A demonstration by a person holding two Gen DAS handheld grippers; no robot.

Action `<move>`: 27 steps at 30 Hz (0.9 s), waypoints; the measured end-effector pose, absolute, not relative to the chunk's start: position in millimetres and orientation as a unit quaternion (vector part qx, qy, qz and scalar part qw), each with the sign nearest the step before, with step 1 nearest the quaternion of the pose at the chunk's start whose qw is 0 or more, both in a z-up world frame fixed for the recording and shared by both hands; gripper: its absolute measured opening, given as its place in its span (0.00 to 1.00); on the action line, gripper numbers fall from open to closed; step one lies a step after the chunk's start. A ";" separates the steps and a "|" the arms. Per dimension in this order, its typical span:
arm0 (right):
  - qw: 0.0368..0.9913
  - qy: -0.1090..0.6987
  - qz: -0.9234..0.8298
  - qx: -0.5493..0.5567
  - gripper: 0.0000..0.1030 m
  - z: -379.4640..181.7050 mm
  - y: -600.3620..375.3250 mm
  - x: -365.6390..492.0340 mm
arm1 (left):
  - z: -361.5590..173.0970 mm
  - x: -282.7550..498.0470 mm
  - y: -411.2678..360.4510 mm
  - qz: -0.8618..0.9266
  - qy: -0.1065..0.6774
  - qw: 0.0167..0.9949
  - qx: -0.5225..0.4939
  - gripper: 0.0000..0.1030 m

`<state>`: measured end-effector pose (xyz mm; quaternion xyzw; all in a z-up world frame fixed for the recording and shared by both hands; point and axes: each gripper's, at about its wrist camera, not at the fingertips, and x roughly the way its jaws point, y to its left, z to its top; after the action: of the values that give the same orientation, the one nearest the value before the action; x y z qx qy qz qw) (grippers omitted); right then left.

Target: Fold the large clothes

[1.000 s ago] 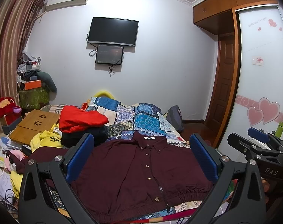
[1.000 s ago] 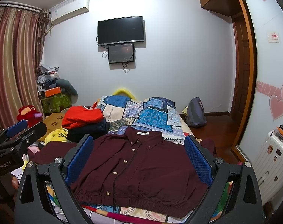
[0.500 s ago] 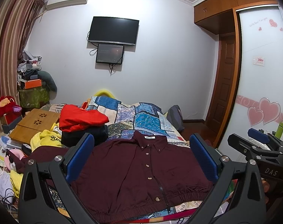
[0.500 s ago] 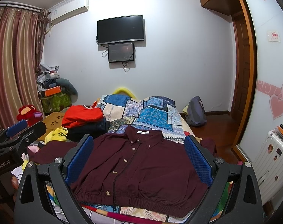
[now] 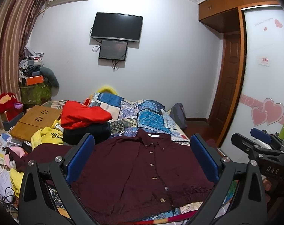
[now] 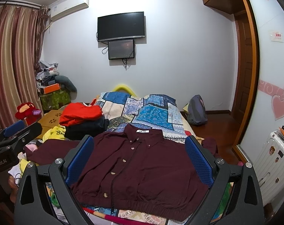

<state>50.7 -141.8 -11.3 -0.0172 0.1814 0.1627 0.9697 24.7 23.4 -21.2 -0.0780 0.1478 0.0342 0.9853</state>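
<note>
A dark maroon button-up shirt (image 5: 142, 170) (image 6: 142, 166) lies spread flat, front up, on the near end of the bed, collar toward the far wall. One sleeve stretches out to the left, the other hangs off the right edge. My left gripper (image 5: 142, 150) hovers above the shirt, open, blue pads wide apart with nothing between them. My right gripper (image 6: 140, 148) hangs over the shirt the same way, open and empty. Each gripper appears at the edge of the other's view.
A patchwork quilt (image 5: 147, 114) covers the bed. A red and black clothes stack (image 5: 85, 123) sits left of the shirt, beside yellow garments (image 5: 46, 136) and a wooden lap tray (image 5: 35, 121). A backpack (image 6: 197, 110) rests on the floor; a white suitcase (image 6: 273, 155) stands right.
</note>
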 end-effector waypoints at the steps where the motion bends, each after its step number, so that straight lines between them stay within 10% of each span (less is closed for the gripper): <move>1: 0.969 0.184 0.163 -0.019 0.94 -10.2 -139.7 54.5 | -21.7 27.0 25.1 0.037 0.149 0.985 -0.078 1.00; 27: 0.917 0.358 0.144 -0.106 0.94 -88.9 -97.3 195.6 | -182.4 101.4 283.6 0.290 0.336 0.866 -0.230 1.00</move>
<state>195.6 -97.3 -88.9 -0.1059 0.3575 0.1444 0.9166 101.4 283.6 -182.4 -0.2298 0.3357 0.2898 0.8663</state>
